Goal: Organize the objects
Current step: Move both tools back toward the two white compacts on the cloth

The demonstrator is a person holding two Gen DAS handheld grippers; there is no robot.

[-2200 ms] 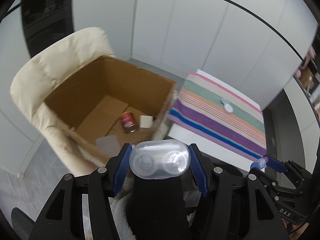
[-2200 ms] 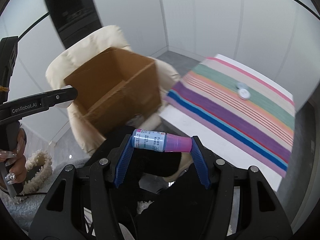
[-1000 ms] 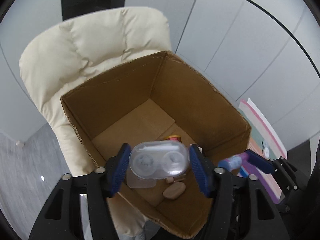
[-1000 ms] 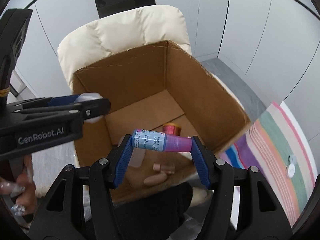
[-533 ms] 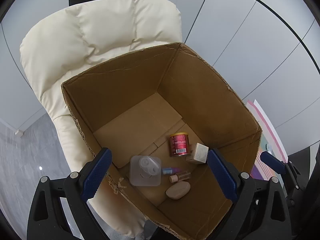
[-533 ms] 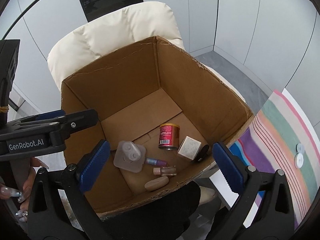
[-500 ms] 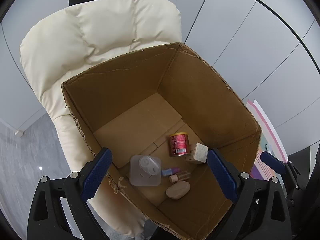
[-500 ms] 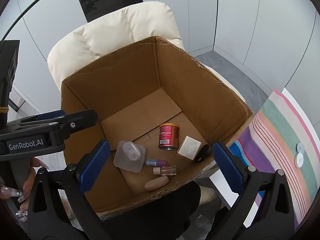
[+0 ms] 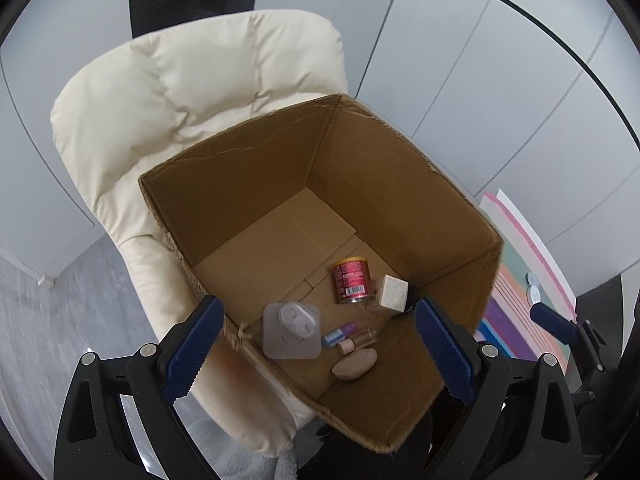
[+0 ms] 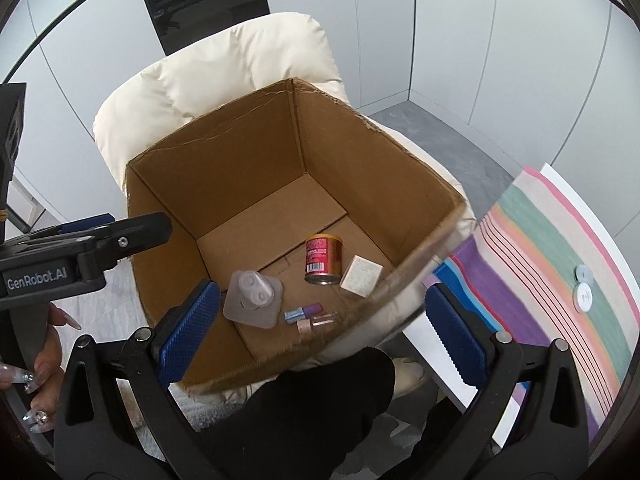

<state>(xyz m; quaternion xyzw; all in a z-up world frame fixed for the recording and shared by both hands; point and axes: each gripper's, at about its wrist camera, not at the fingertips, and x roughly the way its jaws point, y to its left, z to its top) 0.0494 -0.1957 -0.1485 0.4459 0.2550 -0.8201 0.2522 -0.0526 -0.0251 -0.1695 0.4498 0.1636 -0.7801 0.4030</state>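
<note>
Both grippers have let go since a second ago: the clear contact lens case [image 9: 291, 330] and the small blue and purple bottle [image 9: 338, 333] that they carried now lie on the floor of the cardboard box [image 9: 400, 184].

Nearest, the left gripper [image 9: 320, 350] and the right gripper [image 10: 316, 330] hover above the box's near edge, each with its blue-padded jaws spread wide and holding nothing.

Inside the box, closest to the near wall, lies a tan oval object [image 9: 355, 364], possibly a soap or stone. Just beyond it sit a small glass bottle with a beige cap [image 9: 357, 339] and the blue and purple bottle, side by side, with the lens case to their left. Farther in, a red can [image 9: 351, 282] lies on its side, next to a small pale box [image 9: 393, 293].

The cardboard box rests on a cream padded armchair [image 9: 192, 80]. Off to the right, a table under a striped cloth [image 10: 560, 248] holds two small round white lids [image 10: 582, 284].
</note>
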